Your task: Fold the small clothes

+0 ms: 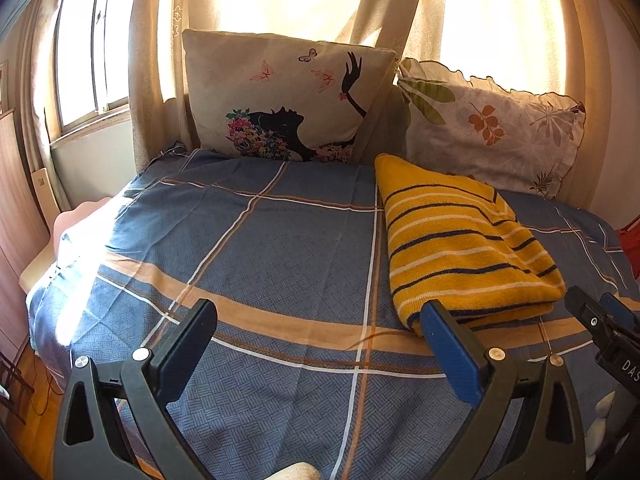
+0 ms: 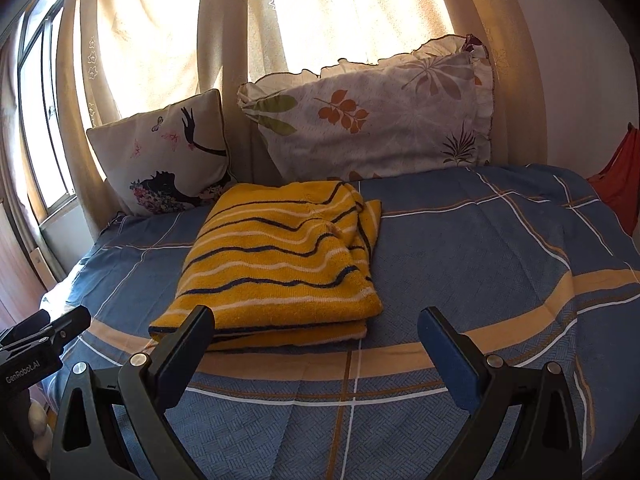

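Observation:
A yellow knitted garment with dark and white stripes [image 1: 460, 240] lies folded in a thick rectangle on the blue checked bed sheet [image 1: 260, 248]. It also shows in the right wrist view [image 2: 280, 264]. My left gripper [image 1: 320, 320] is open and empty, above the sheet just left of the garment's near corner. My right gripper [image 2: 316, 328] is open and empty, in front of the garment's near edge. The right gripper's tip shows at the far right of the left wrist view [image 1: 600, 320].
Two pillows lean against the curtain at the head of the bed: one with a black silhouette print [image 1: 288, 96], one with a leaf print [image 1: 492, 128]. A red item [image 2: 620, 176] hangs at the right bed edge. A window [image 1: 88, 48] is at left.

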`<state>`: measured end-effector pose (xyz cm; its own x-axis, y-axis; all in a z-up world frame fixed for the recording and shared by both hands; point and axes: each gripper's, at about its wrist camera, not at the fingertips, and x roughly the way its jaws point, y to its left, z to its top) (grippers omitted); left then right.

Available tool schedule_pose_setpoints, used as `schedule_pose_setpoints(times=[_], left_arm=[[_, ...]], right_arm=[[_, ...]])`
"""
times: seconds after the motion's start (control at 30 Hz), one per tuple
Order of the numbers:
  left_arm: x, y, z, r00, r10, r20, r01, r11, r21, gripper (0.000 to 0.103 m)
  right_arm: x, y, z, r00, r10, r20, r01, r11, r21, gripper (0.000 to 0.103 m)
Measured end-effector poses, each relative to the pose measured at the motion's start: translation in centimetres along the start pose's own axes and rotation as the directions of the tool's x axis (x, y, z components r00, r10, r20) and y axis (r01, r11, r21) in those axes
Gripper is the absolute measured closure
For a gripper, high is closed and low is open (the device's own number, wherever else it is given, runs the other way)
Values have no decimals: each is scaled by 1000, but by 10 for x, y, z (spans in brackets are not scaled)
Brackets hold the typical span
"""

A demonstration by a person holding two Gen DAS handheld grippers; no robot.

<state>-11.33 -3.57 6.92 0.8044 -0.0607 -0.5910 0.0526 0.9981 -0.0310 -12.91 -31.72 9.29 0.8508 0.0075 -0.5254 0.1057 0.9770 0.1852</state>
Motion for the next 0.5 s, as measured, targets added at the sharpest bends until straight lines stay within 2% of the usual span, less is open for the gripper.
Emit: schedule_pose_setpoints(times=[0.5], left_arm=[[16, -4, -8, 997, -18, -82, 19, 1000, 19, 2]], right_arm=[[15, 7, -3, 997, -33, -75, 30, 999, -38, 0]])
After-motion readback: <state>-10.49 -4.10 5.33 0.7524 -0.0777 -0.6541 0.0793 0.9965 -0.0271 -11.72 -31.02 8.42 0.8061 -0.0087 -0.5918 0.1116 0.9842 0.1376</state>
